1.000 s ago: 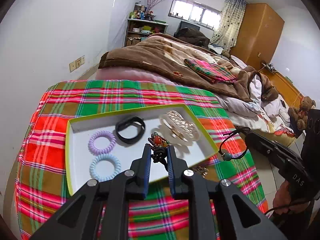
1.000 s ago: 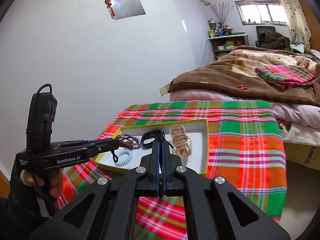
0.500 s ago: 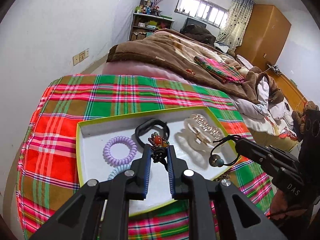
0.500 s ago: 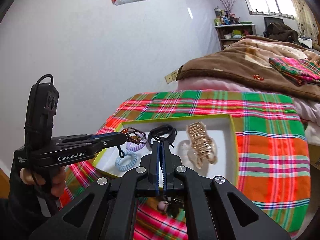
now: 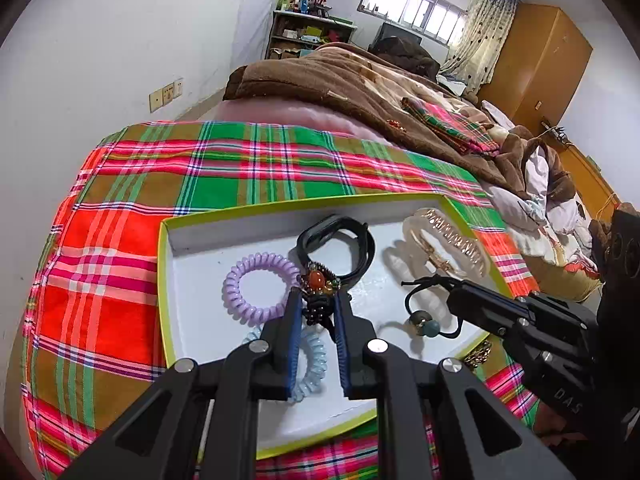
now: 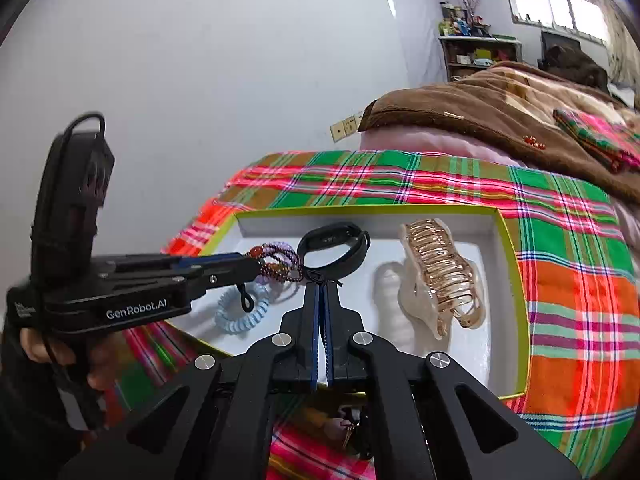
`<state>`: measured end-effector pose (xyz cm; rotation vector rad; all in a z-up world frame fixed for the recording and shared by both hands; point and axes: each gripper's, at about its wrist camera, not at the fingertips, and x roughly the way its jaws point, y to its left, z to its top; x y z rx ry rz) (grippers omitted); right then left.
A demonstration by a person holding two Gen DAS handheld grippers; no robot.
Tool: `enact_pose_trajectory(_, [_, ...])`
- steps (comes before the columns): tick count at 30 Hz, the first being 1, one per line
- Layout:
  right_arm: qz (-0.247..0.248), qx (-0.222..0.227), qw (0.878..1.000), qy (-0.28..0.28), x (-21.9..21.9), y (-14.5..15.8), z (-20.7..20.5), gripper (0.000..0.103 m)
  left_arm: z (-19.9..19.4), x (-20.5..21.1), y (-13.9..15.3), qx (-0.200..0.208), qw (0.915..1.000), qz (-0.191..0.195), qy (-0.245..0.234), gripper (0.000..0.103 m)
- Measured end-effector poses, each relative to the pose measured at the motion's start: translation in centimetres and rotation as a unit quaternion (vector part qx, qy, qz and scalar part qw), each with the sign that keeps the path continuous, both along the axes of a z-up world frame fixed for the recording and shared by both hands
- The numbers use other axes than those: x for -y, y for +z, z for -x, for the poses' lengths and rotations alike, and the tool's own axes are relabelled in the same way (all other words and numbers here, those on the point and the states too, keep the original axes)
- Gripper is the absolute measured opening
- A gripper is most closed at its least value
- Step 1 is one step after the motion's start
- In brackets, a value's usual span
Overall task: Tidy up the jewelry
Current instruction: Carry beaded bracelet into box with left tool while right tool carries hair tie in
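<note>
A white tray with a yellow-green rim (image 5: 163,280) (image 6: 505,236) lies on the plaid cloth. In it are a purple coil hair tie (image 5: 256,288), a blue coil tie (image 5: 314,364) (image 6: 240,316), a black band (image 5: 340,240) (image 6: 336,246) and a gold claw clip (image 5: 444,240) (image 6: 440,272). My left gripper (image 5: 316,300) (image 6: 256,268) is shut on a beaded bracelet (image 5: 318,284) (image 6: 278,264) above the tray. My right gripper (image 6: 321,286) (image 5: 452,292) is shut on a black cord hair tie with beads (image 5: 424,316) over the tray's right part.
The plaid cloth (image 5: 256,168) covers the table, which butts against a bed with a brown blanket (image 5: 340,80). A white wall is on the left. Small gold items (image 5: 478,354) lie on the cloth by the tray's near right corner.
Both grippers have moved forward over the tray with their loads. The right gripper's cord tie went from beside the tray to above its inside.
</note>
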<state>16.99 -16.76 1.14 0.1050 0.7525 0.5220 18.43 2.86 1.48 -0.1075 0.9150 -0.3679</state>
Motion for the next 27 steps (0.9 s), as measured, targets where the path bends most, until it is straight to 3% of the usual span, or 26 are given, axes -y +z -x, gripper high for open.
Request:
enact_pose_trajectory(17, [0.047, -0.039, 0.997, 0.041, -2.9, -2.3, -0.6, 0.002, -0.3, -0.4, -1.8, -0.022, 0.9997, -0.012, 0.001, 0.017])
enact_pose_trajectory(27, [0.048, -0.061, 0.996, 0.051, -3.3, -2.9, -0.9, 0.002, -0.2, -0.5, -2.0, -0.029, 0.9995, -0.012, 0.002, 0.018])
